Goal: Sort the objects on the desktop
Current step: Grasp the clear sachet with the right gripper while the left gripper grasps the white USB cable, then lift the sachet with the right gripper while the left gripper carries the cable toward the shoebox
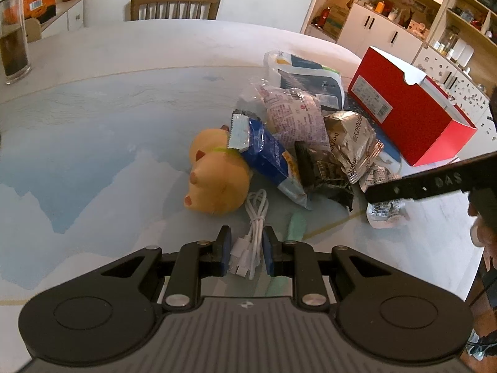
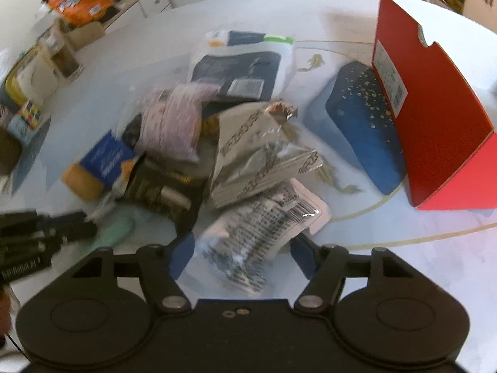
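A coiled white USB cable (image 1: 252,233) lies on the table between the blue pads of my left gripper (image 1: 247,248); the jaws stand narrowly apart around its plug end, not clearly pinching it. Beyond it lie a yellow plush toy (image 1: 217,174), a blue snack pack (image 1: 270,161), a dark packet (image 1: 323,171), a silver packet (image 1: 351,136) and a pink packet (image 1: 295,115). My right gripper (image 2: 240,258) is open, its jaws on either side of a clear printed packet (image 2: 261,233). The right view is motion-blurred.
An open red box (image 1: 410,108) stands at the right, also in the right wrist view (image 2: 435,115), beside a dark blue pouch (image 2: 363,124). A white-and-navy bag (image 1: 304,74) lies behind the pile. A tall glass (image 1: 14,40) stands far left. A chair (image 1: 175,3) is behind the table.
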